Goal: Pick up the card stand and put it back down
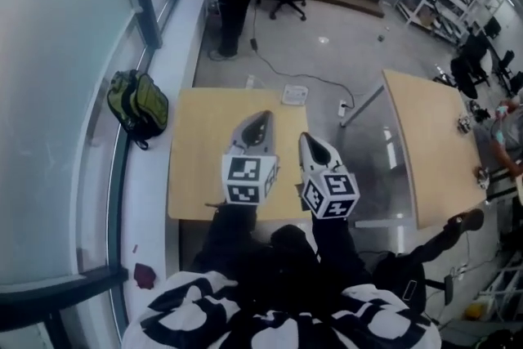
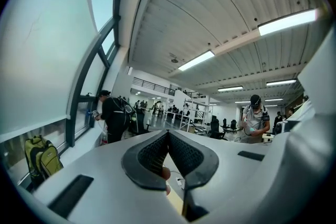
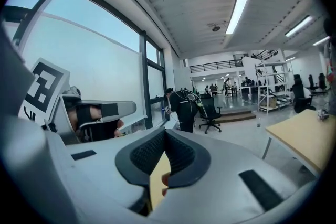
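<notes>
Over table (image 1: 196, 151), left tool (image 1: 262, 118) closed, right tool (image 1: 307, 140) closed

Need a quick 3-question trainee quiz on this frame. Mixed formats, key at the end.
1. Besides the near light wooden table, how many more like it show in the head view?
2. True or false: the left gripper and the right gripper both have their jaws wide apart.
3. Where does the green backpack lie? A) on the near table B) on the white window ledge C) in the right gripper
Key: 1: one, the second table at right. 2: false, both are shut and empty. 3: B.
</notes>
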`<state>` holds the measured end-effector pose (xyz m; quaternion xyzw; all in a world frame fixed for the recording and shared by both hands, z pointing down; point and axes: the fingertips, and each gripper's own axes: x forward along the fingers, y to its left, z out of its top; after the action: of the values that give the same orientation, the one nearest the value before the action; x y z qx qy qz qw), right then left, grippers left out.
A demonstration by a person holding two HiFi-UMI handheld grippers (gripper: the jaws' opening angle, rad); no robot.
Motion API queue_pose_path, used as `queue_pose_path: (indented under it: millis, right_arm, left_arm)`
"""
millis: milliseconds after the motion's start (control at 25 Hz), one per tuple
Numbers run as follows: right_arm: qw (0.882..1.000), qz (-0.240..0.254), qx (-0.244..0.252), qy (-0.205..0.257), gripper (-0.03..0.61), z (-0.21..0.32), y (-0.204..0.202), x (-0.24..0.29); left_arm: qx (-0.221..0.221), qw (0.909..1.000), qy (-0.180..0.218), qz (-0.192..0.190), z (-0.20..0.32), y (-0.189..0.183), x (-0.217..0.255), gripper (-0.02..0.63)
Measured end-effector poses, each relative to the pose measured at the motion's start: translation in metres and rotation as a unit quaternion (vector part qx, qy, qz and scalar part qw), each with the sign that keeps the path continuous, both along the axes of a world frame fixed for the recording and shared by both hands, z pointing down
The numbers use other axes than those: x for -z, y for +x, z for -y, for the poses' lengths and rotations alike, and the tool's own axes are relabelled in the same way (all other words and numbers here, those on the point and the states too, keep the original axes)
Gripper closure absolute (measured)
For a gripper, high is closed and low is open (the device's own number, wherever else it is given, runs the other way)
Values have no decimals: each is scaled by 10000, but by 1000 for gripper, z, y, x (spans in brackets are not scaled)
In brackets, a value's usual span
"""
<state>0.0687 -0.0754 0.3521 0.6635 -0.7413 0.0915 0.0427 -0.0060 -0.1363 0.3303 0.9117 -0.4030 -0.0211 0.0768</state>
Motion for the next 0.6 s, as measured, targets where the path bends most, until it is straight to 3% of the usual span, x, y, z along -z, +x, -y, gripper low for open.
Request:
queue_pose_path:
  millis: [200,400,600]
  right_arm:
    - [9988,193,-223,-402,560,25,22,-29]
    - [9952,573,-371,-705,560,43,58,-72]
    - [9912,852,-313,-959,560,61,79,-98]
  left_arm:
    - [-141,9984,-478,256,27,10,-41,607]
    - [-431,9935,-812,669,31,43,-95,607]
    - [-708,9879,-1077,859,39,78,-119,607]
